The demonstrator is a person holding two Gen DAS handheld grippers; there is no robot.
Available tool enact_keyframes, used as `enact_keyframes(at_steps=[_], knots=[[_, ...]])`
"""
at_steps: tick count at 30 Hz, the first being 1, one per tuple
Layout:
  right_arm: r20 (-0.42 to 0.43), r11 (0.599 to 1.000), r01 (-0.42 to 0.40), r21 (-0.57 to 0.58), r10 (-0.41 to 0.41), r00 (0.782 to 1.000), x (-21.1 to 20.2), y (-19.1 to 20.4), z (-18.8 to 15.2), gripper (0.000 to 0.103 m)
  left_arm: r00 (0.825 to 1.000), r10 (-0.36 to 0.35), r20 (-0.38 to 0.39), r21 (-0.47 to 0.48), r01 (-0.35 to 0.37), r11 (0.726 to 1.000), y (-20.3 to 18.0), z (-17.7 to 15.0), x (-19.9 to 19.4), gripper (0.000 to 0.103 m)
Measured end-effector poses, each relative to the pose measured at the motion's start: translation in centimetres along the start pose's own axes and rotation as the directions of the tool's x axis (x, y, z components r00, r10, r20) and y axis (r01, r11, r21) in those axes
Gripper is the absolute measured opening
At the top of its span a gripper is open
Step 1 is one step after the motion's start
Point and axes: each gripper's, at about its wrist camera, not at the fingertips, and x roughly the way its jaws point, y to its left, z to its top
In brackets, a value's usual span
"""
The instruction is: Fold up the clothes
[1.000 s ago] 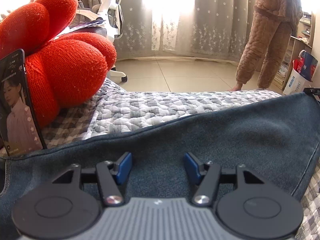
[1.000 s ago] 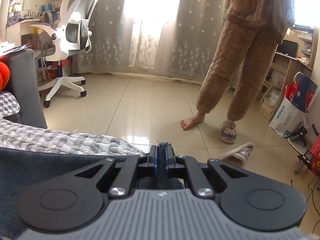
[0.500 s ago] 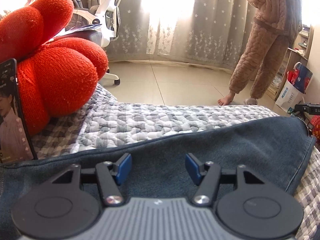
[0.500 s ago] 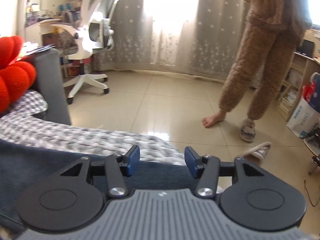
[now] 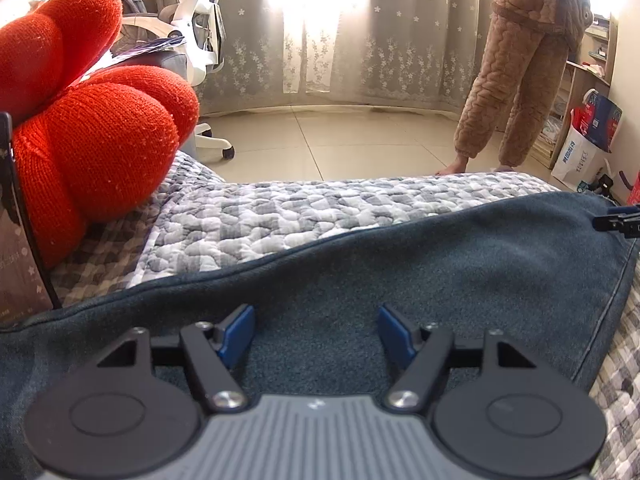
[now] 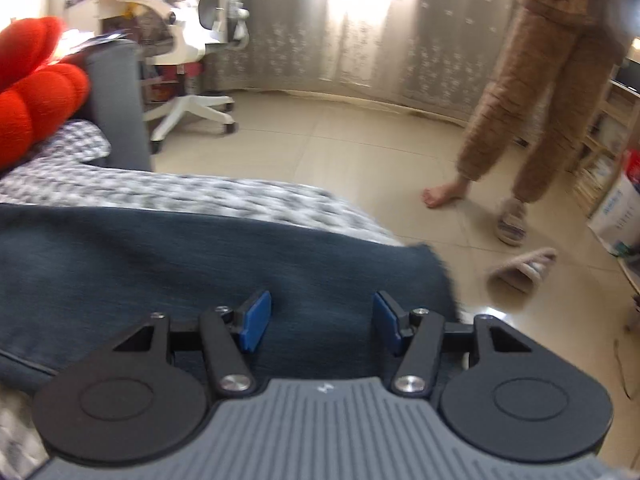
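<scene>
Blue-padded, the left claw [image 5: 316,334] stands wide above the dark denim garment [image 5: 400,264], its jaws having just been opening further, with cloth beneath them but nothing pressed between the pads. The right claw [image 6: 320,322] is likewise parted, its jaws having just been opening, and it hovers over the garment's frayed end near the bed's edge; no fabric is gripped there either.

The garment lies spread flat across the quilted bed cover [image 5: 280,216], running from one claw's view to the other's, one seamed edge along its far side and a stitched hem at the right. Judged by its look, it is heavy denim: soft enough to drape, stiff enough to hold a crease, not slippery and not fragile. Best holds would be the thick hem or the seamed edge, where the layers bunch and the pads can bite.

Beyond it sit a red knitted cushion [image 5: 92,120] and a phone [image 5: 20,256] propped against it, touching the garment's left part. A person in brown quilted pyjamas [image 5: 520,60] stands on the tiled floor, well apart.

Hidden or unclear: the near part of the garment is masked by both claw bodies, so its full outline and kind cannot be settled. The right wrist view is blurred. Only a sliver of the other claw shows at the left view's edge.
</scene>
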Motion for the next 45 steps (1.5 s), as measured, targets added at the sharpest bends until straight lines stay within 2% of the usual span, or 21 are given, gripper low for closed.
enact_keyframes(at_steps=[3, 5, 9, 12, 15, 18, 20, 23, 26, 27, 28, 30, 33, 38, 40, 45], knots=[[-0.041, 0.990, 0.103, 0.095, -0.100, 0.994, -1.1, -3.4, -0.8, 0.058, 0.998, 0.054, -0.018, 0.010, -0.054, 0.999, -0.6, 0.3, -0.6, 0.073], [-0.011, 0.991, 0.097, 0.096, -0.096, 0.995, -3.1, -3.9, -1.1, 0.058, 0.995, 0.092, -0.031, 0.017, -0.091, 0.996, -1.2, 0.5, -1.2, 0.073], [0.026, 0.994, 0.028, 0.109, -0.031, 0.999, -6.8, -3.7, -2.1, 0.060, 0.996, 0.081, -0.030, 0.004, -0.081, 0.997, -2.5, 0.4, -4.2, 0.074], [0.013, 0.996, 0.003, 0.088, -0.004, 1.000, -8.2, -2.6, -2.8, 0.063, 0.996, 0.079, -0.042, -0.006, -0.080, 0.997, -3.4, -0.1, -6.6, 0.076], [-0.018, 0.998, 0.021, 0.065, -0.020, 1.000, -9.2, -1.5, -3.5, 0.063, 0.995, 0.084, -0.055, -0.017, -0.085, 0.996, -4.3, -0.8, -9.1, 0.079], [-0.055, 0.993, 0.039, 0.111, -0.033, 0.998, -10.8, -0.4, -4.7, 0.066, 0.997, 0.069, -0.045, -0.056, -0.072, 0.996, -4.9, -2.4, -11.2, 0.082], [-0.068, 0.986, 0.005, 0.168, 0.006, 0.998, -11.7, 0.5, -5.8, 0.068, 0.998, 0.054, -0.040, -0.065, -0.057, 0.996, -5.4, -3.7, -12.1, 0.084], [-0.062, 0.972, -0.030, 0.234, 0.046, 0.997, -12.5, 2.3, -7.7, 0.072, 0.996, 0.087, -0.037, -0.058, -0.089, 0.994, -6.1, -5.7, -12.4, 0.086], [-0.080, 0.956, -0.032, 0.292, 0.058, 0.995, -12.2, 3.9, -9.4, 0.075, 0.994, 0.110, -0.015, -0.100, -0.111, 0.989, -6.2, -7.7, -12.2, 0.089], [-0.073, 0.960, -0.023, 0.278, 0.045, 0.996, -12.5, 4.5, -9.6, 0.080, 0.992, 0.123, -0.010, -0.100, -0.123, 0.987, -6.3, -8.3, -12.1, 0.089], [-0.074, 0.969, -0.013, 0.246, 0.032, 0.997, -12.6, 4.9, -9.3, 0.080, 0.991, 0.137, -0.006, -0.098, -0.137, 0.986, -6.4, -8.8, -12.1, 0.089], [-0.064, 0.978, 0.023, 0.207, -0.009, 0.998, -12.6, 5.6, -9.2, 0.087, 0.987, 0.162, 0.001, -0.057, -0.161, 0.985, -7.0, -8.8, -12.1, 0.091], [-0.049, 0.982, 0.063, 0.181, -0.055, 0.997, -12.4, 5.8, -9.9, 0.095, 0.985, 0.172, 0.005, -0.045, -0.172, 0.984, -7.4, -9.0, -11.5, 0.096], [-0.065, 0.966, 0.040, 0.255, -0.024, 0.998, -12.0, 4.5, -10.7, 0.103, 0.976, 0.219, 0.007, 0.020, -0.220, 0.975, -8.4, -9.3, -11.0, 0.098], [-0.072, 0.955, 0.020, 0.295, 0.001, 0.997, -12.0, 4.1, -11.0, 0.103, 0.975, 0.222, 0.009, 0.021, -0.222, 0.975, -8.4, -9.4, -11.0, 0.098], [-0.066, 0.956, 0.016, 0.293, 0.004, 0.998, -12.3, 4.3, -11.1, 0.103, 0.975, 0.220, 0.012, 0.015, -0.220, 0.975, -8.3, -9.4, -11.1, 0.098]])
